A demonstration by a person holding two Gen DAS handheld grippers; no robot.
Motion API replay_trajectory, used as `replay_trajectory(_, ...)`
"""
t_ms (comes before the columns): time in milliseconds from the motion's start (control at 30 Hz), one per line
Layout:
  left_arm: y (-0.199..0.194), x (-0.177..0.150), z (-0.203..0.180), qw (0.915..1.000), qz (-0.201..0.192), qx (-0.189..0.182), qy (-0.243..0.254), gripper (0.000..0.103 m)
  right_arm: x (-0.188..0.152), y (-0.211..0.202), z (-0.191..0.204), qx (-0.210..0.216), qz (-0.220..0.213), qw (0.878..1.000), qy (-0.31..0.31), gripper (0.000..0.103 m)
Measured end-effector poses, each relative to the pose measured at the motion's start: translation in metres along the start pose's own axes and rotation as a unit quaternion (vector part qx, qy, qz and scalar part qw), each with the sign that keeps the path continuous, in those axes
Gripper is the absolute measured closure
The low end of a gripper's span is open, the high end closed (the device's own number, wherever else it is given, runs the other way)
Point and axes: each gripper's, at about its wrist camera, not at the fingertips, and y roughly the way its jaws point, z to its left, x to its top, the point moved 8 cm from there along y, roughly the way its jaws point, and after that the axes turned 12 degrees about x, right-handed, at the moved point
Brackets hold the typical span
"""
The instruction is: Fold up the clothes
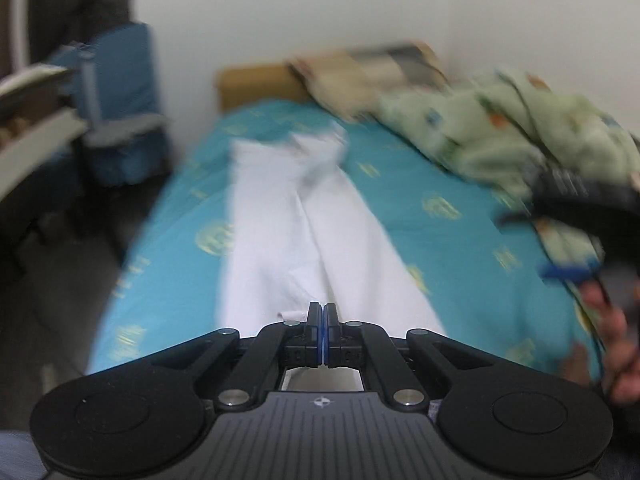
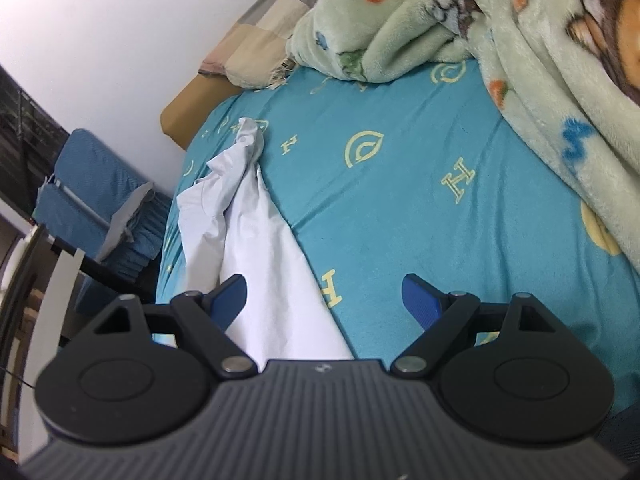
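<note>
- Bedroom, as far as I can see: a bed with a turquoise sheet (image 2: 400, 208) fills both views, white wall behind it, a blue chair (image 1: 120, 104) at the upper left of the left wrist frame, a checked pillow (image 2: 256, 36) at the head, and a green plush blanket (image 2: 520, 60) heaped along the right side.
- What I am folding is a long white garment (image 1: 280, 232). It lies stretched on the sheet, long axis running from the bottom centre of the left frame up toward the pillow — far end bunched and twisted (image 2: 248, 136).
- My left gripper (image 1: 323, 320) has its jaws pressed together right at the near end of the white cloth. It looks pinched on the hem, though the frame is blurred with motion and I cannot see the fabric between the pads for certain.
- My right gripper (image 2: 324, 292) stands wide open — the garment's right edge passes just inside its left finger (image 2: 228, 292), bare sheet under the rest of the gap. A hand (image 1: 616, 340) shows at the lower right edge of the left frame.
- So the left is the nearer one, on the cloth already; the right sits just to the garment's right, and I judge it would need to shift left to take the near edge.
- No baskets, bins or other containers in view.
</note>
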Motion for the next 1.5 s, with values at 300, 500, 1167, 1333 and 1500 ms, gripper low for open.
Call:
replay_trajectory(300, 0.026, -0.023, -0.006, 0.9899, 0.077, -0.117, -0.022, 0.083, -0.011, 0.015, -0.012, 0.014, 0.054, 0.997, 0.047, 0.017)
replay_trajectory(500, 0.041, -0.002, 0.054, 0.9757, 0.105, -0.143, -0.128, 0.046, -0.037, 0.039, -0.014, 0.049, 0.131, 0.986, 0.091, 0.018)
replay_trajectory(1167, 0.150, -0.056, 0.161, 0.9054, 0.256, -0.009, -0.338, 0.039, -0.085, 0.068, -0.030, -0.050, 0.229, 0.968, 0.088, 0.046)
replay_trajectory(1333, 0.147, -0.058, 0.150, 0.9093, 0.265, -0.013, -0.320, 0.037, -0.093, 0.067, -0.028, -0.056, 0.245, 0.965, 0.078, 0.069)
replay_trajectory(1500, 0.140, -0.063, 0.142, 0.9075, 0.281, -0.032, -0.311, 0.042, -0.100, 0.069, -0.021, -0.061, 0.257, 0.963, 0.048, 0.070)
